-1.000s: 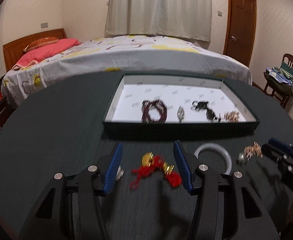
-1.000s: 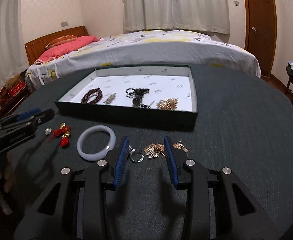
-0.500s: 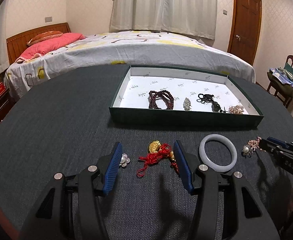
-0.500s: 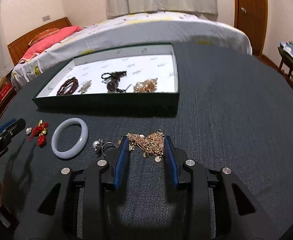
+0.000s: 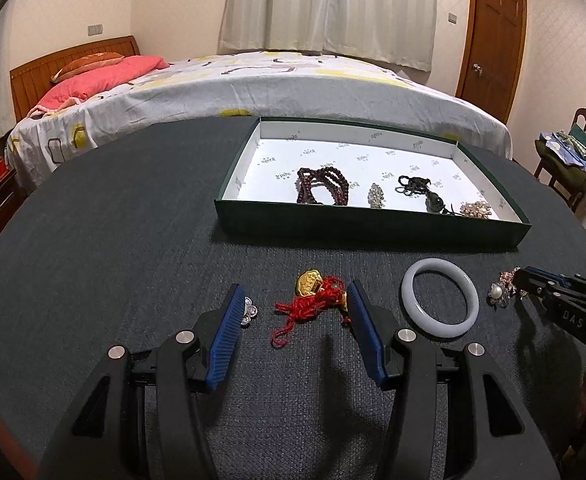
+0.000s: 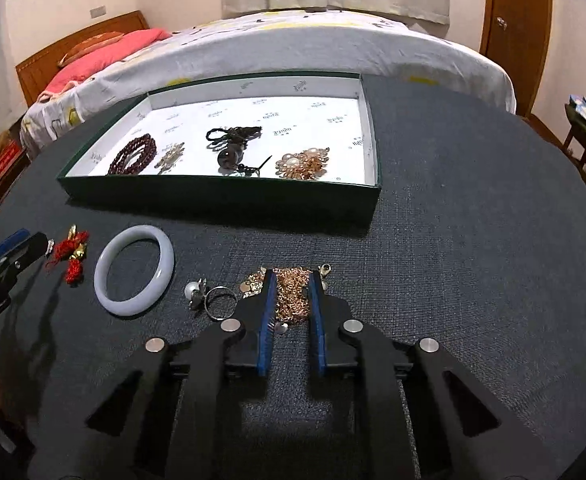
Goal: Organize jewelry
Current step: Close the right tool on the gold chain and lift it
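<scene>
Left wrist view gives us the widest look at the setting: a round table [image 5: 113, 240] covered in dark grey woven cloth stands in a bedroom, with a bed [image 5: 253, 84] under a white and yellow sheet just behind it, a pink pillow [image 5: 101, 78] against a wooden headboard, pale curtains [image 5: 333, 4] on the far wall, a brown door [image 5: 493, 40] to the right and a wooden chair [image 5: 581, 152] piled with clothes beside it.

On the table we see a shallow green tray [image 5: 365, 228] with a white printed lining, its long axis running left to right across the view. Inside it, near the front wall, lie a dark red bead bracelet [image 5: 323, 190], a small silver piece [image 5: 376, 195], a black corded pendant [image 5: 421, 192] and a gold and pearl brooch [image 6: 303, 164].

In front of the tray our left gripper [image 5: 295, 312] sits low over the cloth with its blue pads spread wide and nothing held; the red cord charm [image 5: 313, 304] with its gold piece lies between them, its loop end trailing toward us, and a small crystal stud [image 5: 249, 312] rests just beside the left pad. The pale jade bangle [image 5: 439, 304] lies flat to the right.

From the right wrist view, our right gripper [image 6: 291, 280] has its jaws narrowed around the heap of rose-gold chain [image 6: 291, 294], which lies lengthwise between the pads; we cannot tell whether they are pressing on it. A pearl ring [image 6: 209, 300] lies just left of it.
</scene>
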